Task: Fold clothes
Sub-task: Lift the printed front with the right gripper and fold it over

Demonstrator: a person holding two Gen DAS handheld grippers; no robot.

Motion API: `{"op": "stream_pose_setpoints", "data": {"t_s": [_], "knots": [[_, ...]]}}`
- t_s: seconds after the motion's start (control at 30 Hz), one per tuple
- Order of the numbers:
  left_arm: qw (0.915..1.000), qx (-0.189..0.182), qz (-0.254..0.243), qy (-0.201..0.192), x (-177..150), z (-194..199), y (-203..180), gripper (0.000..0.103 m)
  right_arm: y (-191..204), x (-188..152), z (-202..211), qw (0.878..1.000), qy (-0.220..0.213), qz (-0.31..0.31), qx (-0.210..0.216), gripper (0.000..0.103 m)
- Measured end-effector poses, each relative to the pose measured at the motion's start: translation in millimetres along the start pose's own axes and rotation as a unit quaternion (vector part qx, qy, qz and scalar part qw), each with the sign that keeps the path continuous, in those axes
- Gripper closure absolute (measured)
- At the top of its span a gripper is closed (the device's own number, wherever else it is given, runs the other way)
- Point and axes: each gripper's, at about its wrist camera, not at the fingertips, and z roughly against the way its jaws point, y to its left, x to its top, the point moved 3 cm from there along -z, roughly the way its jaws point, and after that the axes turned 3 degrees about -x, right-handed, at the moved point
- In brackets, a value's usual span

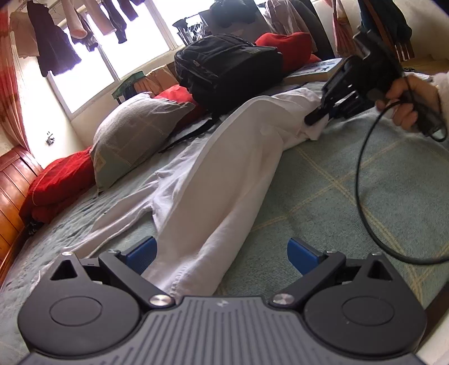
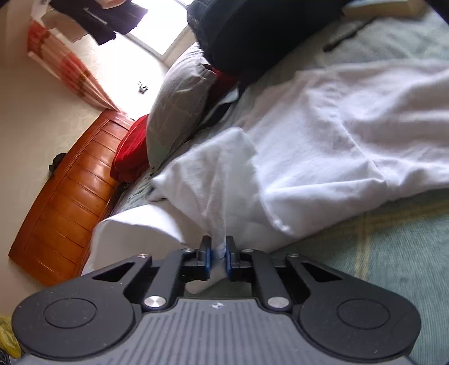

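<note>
A white garment (image 1: 224, 174) lies stretched out along the green bedspread (image 1: 350, 182). My left gripper (image 1: 221, 257) is open, with its blue pads on either side of the garment's near hem, just above the bed. My right gripper (image 2: 218, 252) is shut on a pinched fold of the white garment (image 2: 322, 134) at its far end. In the left wrist view the right gripper (image 1: 318, 116) shows at the upper right, held by a hand, with white cloth in its tips.
A black backpack (image 1: 227, 67), a grey pillow (image 1: 134, 140) and red cushions (image 1: 59, 185) lie along the bed's far side. A wooden headboard (image 2: 67, 202) stands at the left. A black cable (image 1: 364, 174) loops over the bedspread. Clothes hang by the window (image 1: 92, 22).
</note>
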Motion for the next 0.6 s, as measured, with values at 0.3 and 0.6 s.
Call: {"op": "stream_pose_setpoints", "data": {"t_s": [0.3,0.6], "knots": [[0.9997,-0.003,-0.005,-0.023,-2.0,15.8,-2.1,0.004,47.0,-28.6,78.6,0.999,-0.006,0.031,0.008,0.094],[0.9987,0.001,-0.016,-0.049,-14.5,47.1,-10.1,0.004,48.9,-81.0,149.9,0.999,-0.026,-0.007,-0.025,0.094]]}}
